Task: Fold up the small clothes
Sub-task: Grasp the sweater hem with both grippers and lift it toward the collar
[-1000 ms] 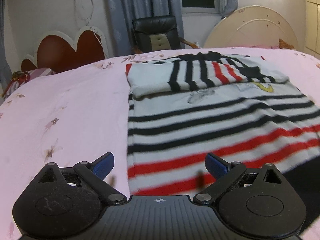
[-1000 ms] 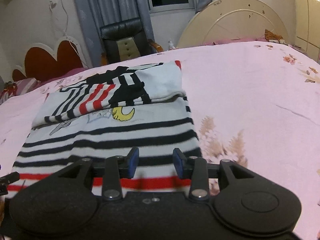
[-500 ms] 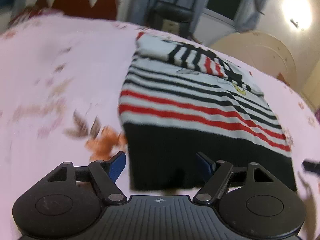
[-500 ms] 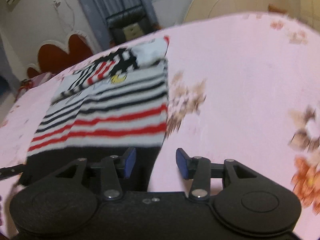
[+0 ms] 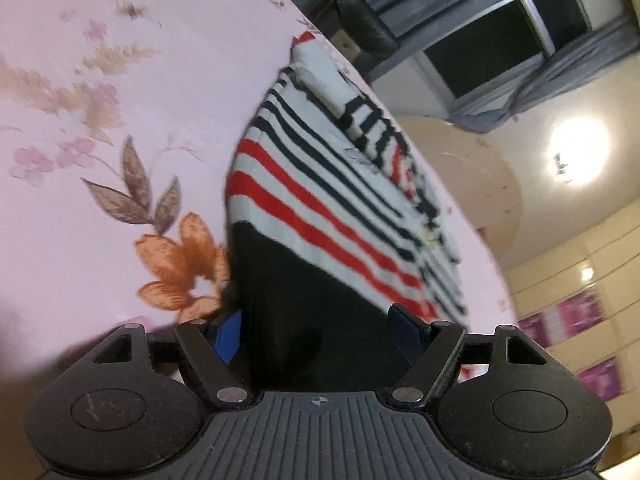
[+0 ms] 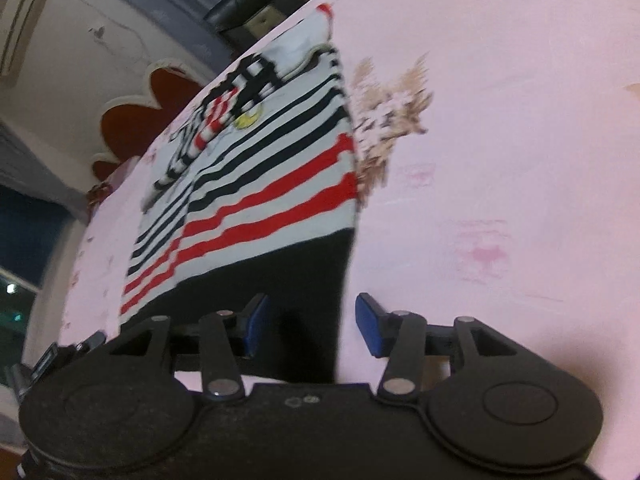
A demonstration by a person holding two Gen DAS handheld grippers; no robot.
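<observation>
A small striped sweater (image 5: 320,200), white with black and red stripes and a black hem band, lies flat on the pink floral bedspread (image 5: 100,120). Its sleeves are folded across the far end. My left gripper (image 5: 320,332) is open, tilted, with its blue pads either side of the hem's near left corner. In the right wrist view the same sweater (image 6: 260,184) lies ahead. My right gripper (image 6: 310,326) is open and straddles the hem's near right corner, one pad over the black band, the other over the bedspread (image 6: 500,160).
A black chair (image 5: 364,24) and grey curtains stand beyond the bed's far end. A red heart-shaped headboard (image 6: 136,128) is at the far left. The left gripper's tip (image 6: 48,356) shows at the right wrist view's lower left.
Both grippers have pulled back along the sweater to its black hem, dropped low and rolled outward. The right jaws have opened wider.
</observation>
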